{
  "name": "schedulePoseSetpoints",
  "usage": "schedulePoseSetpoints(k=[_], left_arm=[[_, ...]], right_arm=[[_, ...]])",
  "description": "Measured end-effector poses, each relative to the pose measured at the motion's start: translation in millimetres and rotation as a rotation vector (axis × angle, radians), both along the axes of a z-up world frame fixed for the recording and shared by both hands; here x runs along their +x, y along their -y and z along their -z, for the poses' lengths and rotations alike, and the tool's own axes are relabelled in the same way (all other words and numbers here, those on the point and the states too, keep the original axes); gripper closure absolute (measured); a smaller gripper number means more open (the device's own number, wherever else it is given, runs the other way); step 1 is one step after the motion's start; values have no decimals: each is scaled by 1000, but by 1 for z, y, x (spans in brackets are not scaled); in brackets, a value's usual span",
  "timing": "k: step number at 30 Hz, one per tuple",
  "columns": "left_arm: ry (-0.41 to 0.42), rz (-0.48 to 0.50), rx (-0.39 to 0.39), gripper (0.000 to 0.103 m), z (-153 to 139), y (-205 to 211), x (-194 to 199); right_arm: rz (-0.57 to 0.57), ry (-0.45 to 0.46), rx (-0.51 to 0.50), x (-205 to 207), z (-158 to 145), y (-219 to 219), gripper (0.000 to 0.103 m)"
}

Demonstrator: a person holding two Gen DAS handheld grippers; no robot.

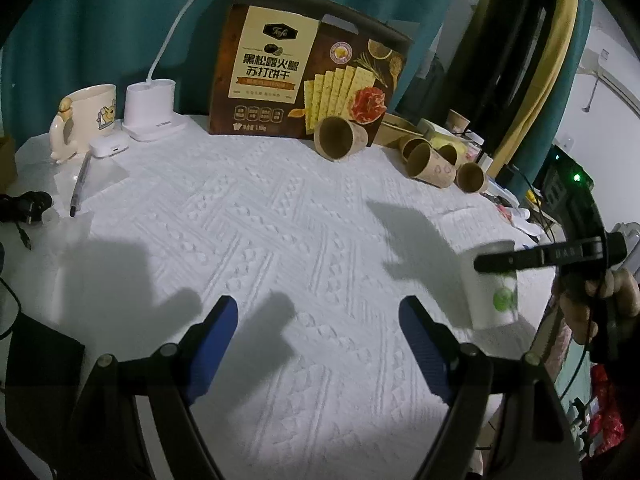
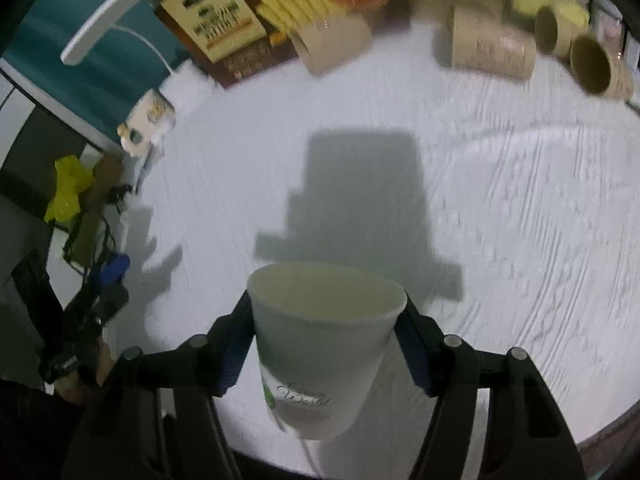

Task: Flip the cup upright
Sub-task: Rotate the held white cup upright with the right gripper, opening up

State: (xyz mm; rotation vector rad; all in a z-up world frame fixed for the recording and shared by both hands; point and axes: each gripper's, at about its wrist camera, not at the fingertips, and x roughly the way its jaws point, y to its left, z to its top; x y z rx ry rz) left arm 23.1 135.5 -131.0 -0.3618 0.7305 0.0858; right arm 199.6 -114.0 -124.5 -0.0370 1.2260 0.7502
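A white paper cup [image 2: 320, 344] with a green logo sits between the blue pads of my right gripper [image 2: 324, 344], which is shut on it just below the rim. Its open mouth faces up. In the left wrist view the same cup [image 1: 494, 292] stands upright at the right side of the white cloth [image 1: 280, 240], with a black finger of the right gripper [image 1: 520, 260] across it and a hand behind. Whether its base touches the cloth I cannot tell. My left gripper [image 1: 320, 344] hovers open over bare cloth with nothing between its fingers.
Several brown paper cups [image 1: 340, 138] lie on their sides at the back of the table, in front of a cracker box [image 1: 304, 76]. A mug [image 1: 88, 114], a white lamp base [image 1: 150, 110], a small white case [image 1: 109, 147], a pen [image 1: 80, 184] and a black cable [image 1: 24, 208] sit at the back left.
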Motion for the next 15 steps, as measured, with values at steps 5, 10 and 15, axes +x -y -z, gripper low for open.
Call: schedulePoseSetpoints(k=[5,10,15], left_arm=[[11,-12,5,20,-5,-2,-3],[19,-14,14,20,-9,-1,-5],[16,-4,18,20,-9,4,-5]], right_arm=[[33,171,37,-6,-16,-7,39],[42,430,6,-29,-25,-16,39],[31,606,-10,-59,-16,-24,39]])
